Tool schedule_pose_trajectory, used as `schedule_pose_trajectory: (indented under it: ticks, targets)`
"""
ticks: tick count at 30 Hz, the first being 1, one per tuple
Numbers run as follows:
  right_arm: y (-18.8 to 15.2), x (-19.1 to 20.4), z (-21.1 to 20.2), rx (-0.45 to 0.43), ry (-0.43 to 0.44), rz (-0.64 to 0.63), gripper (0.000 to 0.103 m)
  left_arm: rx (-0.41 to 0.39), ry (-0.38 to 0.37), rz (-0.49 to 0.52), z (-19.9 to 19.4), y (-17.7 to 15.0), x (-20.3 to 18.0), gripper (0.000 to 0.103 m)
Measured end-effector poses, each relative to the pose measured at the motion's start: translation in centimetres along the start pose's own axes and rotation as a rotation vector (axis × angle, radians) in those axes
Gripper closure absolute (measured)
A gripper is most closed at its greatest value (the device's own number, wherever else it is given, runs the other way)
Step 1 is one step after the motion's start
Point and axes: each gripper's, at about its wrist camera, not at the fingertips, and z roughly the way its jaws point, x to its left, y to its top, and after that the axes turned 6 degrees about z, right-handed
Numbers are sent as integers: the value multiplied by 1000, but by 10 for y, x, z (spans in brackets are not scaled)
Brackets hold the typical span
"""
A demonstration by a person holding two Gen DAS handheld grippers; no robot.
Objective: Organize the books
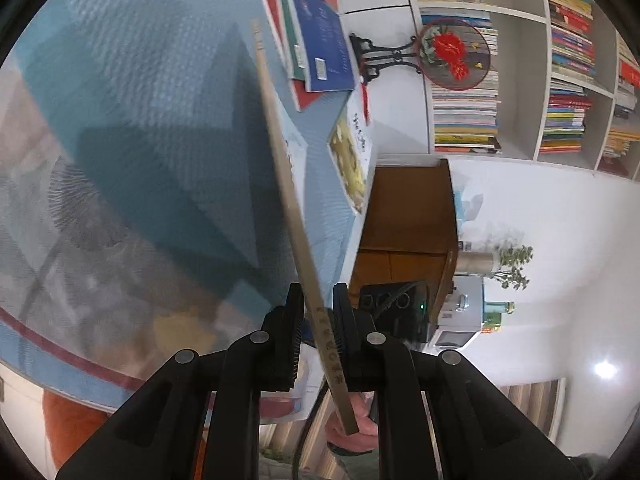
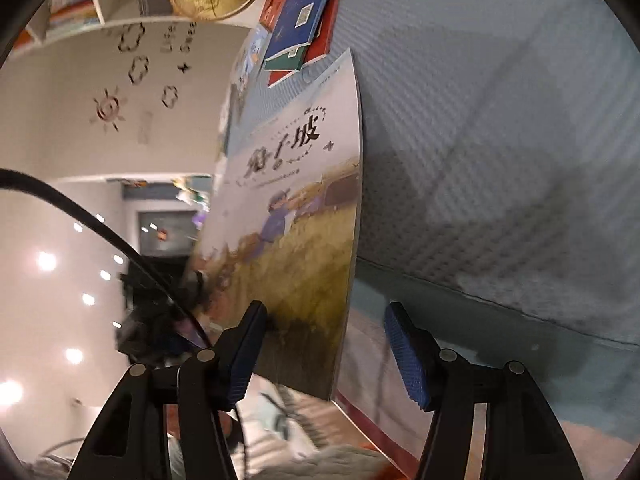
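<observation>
The thin picture book with a golden field and a figure in blue on its cover (image 2: 296,216) carries large black brush-style Chinese characters across the pale upper part of the cover; smaller print beneath them is too blurred to read. In the left wrist view the same book shows only its tan edge (image 1: 298,216), with a column of small printed characters near the pads that I cannot make out. The book is held on edge above the blue textured tablecloth (image 1: 152,92), its long axis running away from both cameras toward the stack of books topped by a dark blue cover (image 1: 320,40).

The left gripper (image 1: 318,338) is clamped tight on the book's near edge, both black pads pressed against it. The right gripper (image 2: 332,352) stands partly open: the book passes between its blue ribbed pads, the left pad seemingly against the cover, the right pad clear of it.

The dark blue cover on the stack bears a white barcode label and a QR code (image 2: 305,12). Beside it another yellow-illustrated book (image 1: 354,152) lies flat near the table edge. White shelves packed with colourful books (image 1: 568,60) fill the wall behind.
</observation>
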Motion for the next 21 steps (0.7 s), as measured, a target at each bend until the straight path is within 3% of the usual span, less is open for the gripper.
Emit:
schedule_pose_trajectory:
  ticks: [2, 5, 7, 12, 15, 17, 21]
  targets:
    - [1, 5, 8, 14, 46, -6, 66, 2, 33, 13, 1, -1, -2, 92]
    - [-5, 26, 7, -21, -10, -133, 73, 4, 78, 43, 0, 1, -5, 94]
    - [-11, 43, 6, -45, -86, -222, 75, 25, 155, 113, 3, 0, -15, 94]
    - [-30, 84, 15, -70, -346, -478, 77, 42, 473, 411, 27, -27, -68, 92]
    - [-46, 106, 23, -75, -478, -630, 77, 46, 576, 515, 38, -39, -87, 91]
    - [-52, 114, 21, -59, -516, -691, 77, 36, 583, 528, 37, -43, -95, 91]
    - [-54, 125, 3, -48, -530, -777, 77, 3, 511, 492, 23, -46, -102, 91]
